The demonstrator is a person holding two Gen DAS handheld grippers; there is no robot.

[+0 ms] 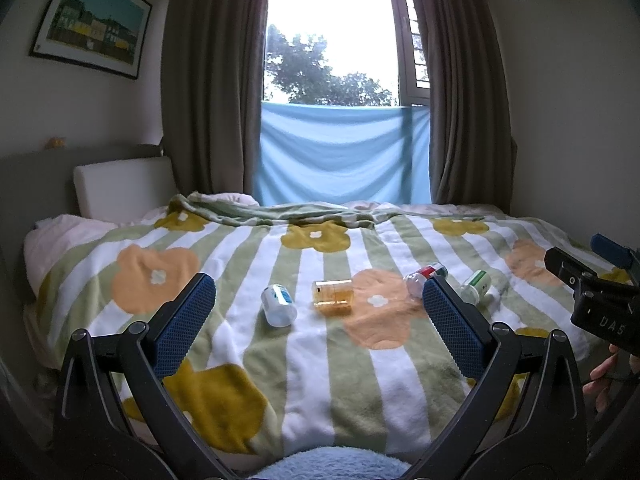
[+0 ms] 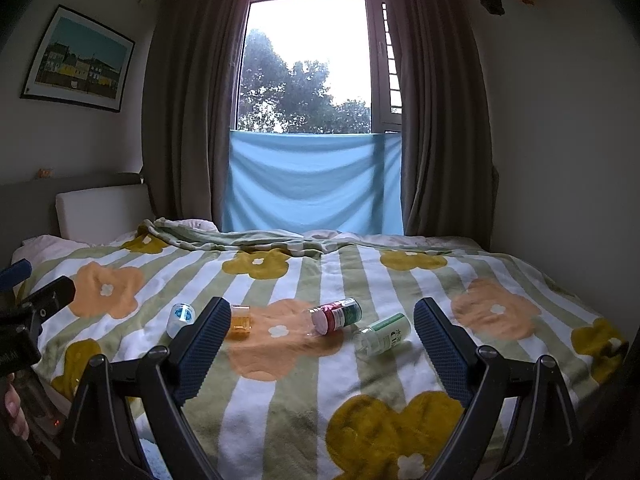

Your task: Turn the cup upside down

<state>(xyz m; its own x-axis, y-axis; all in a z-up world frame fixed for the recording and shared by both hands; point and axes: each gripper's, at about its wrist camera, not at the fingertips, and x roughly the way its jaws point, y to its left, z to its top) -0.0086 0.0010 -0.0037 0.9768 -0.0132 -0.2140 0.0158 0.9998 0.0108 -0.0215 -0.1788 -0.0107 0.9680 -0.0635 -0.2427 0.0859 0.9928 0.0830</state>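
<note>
While your left gripper and right gripper hover with fingers spread wide and empty, four items lie sideways on the floral blanket: blue-labelled cup; amber cup; red-and-green bottle; green-labelled bottle.

Bed, floral striped blanket, 4 cups on sides

You have open blanket before the amber cup; a white container and red-labelled bottle flank it.
</note>
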